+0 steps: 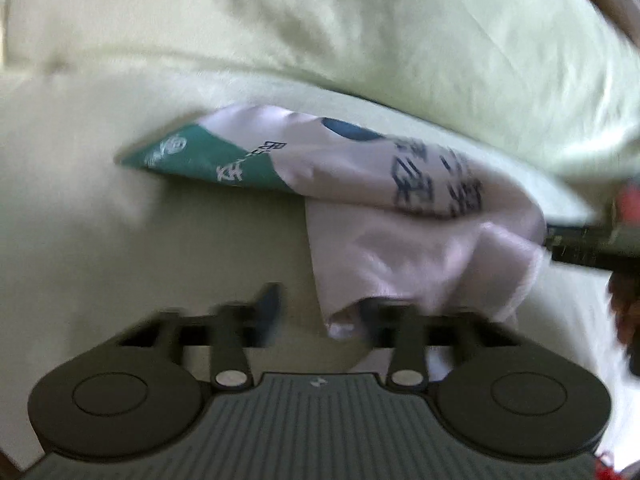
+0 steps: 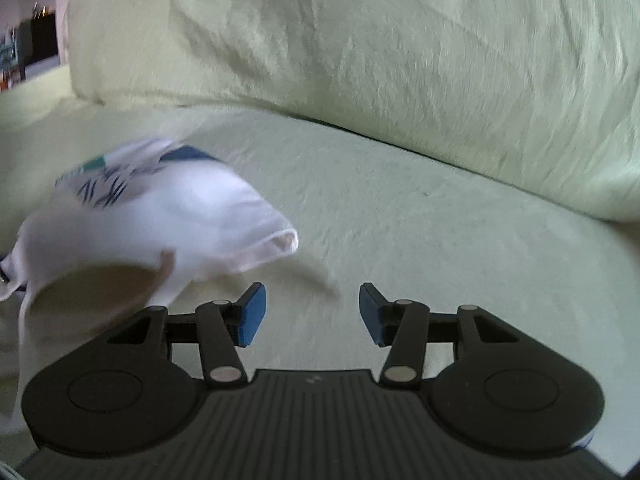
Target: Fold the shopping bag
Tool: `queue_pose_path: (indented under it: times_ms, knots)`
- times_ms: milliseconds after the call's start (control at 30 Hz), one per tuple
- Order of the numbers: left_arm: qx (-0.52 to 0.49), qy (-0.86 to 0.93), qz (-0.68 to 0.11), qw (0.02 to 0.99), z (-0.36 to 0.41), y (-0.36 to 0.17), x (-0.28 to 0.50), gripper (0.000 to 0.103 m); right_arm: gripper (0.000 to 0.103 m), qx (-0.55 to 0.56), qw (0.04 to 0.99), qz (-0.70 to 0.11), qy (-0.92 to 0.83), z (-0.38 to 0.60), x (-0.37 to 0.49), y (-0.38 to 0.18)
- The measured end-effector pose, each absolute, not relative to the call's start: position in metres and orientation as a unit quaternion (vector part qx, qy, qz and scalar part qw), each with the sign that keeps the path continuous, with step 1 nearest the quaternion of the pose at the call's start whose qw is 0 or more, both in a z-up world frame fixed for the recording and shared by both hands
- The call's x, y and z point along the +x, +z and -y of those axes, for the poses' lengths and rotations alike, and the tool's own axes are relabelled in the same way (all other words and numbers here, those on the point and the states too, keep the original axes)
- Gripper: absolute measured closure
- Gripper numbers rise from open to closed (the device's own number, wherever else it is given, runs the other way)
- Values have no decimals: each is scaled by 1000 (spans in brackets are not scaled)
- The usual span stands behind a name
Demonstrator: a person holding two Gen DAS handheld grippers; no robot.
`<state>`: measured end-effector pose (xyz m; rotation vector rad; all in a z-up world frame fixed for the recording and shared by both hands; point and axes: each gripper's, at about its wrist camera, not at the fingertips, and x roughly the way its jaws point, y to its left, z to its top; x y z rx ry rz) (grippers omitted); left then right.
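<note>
The shopping bag (image 1: 400, 208) is white cloth with a green corner and dark print. It lies crumpled and partly doubled over on the pale sofa seat (image 1: 120, 240). My left gripper (image 1: 326, 316) is open, its left blue pad (image 1: 269, 312) showing. The bag's lower hem hangs over and hides the right finger. In the right wrist view the bag (image 2: 160, 216) is blurred at the left, lifted off the seat, with something skin-coloured (image 2: 166, 264) under its edge. My right gripper (image 2: 312, 316) is open beside the bag, with nothing between its blue pads.
A plush pale yellow-green back cushion (image 2: 400, 60) rises behind the seat (image 2: 400, 220). A dark tool part (image 1: 588, 244) and a hand (image 1: 624, 312) enter the left wrist view at the right edge, touching the bag. Dim room furniture (image 2: 24, 48) shows far left.
</note>
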<state>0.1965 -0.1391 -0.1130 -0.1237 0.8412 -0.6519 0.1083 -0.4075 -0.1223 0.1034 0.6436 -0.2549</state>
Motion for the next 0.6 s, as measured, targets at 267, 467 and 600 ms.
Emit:
queue_pose_path:
  times_ms: [267, 467, 600]
  knots:
    - [-152, -253, -373, 880, 91, -104, 211, 91, 65, 103, 947, -296, -70, 402, 147, -133]
    - [-77, -228, -383, 892, 104, -102, 206, 91, 92, -7, 957, -272, -102, 367, 155, -114]
    - [-1, -220, -300, 928, 122, -47, 166, 91, 94, -147, 957, -195, -156, 349, 119, -55]
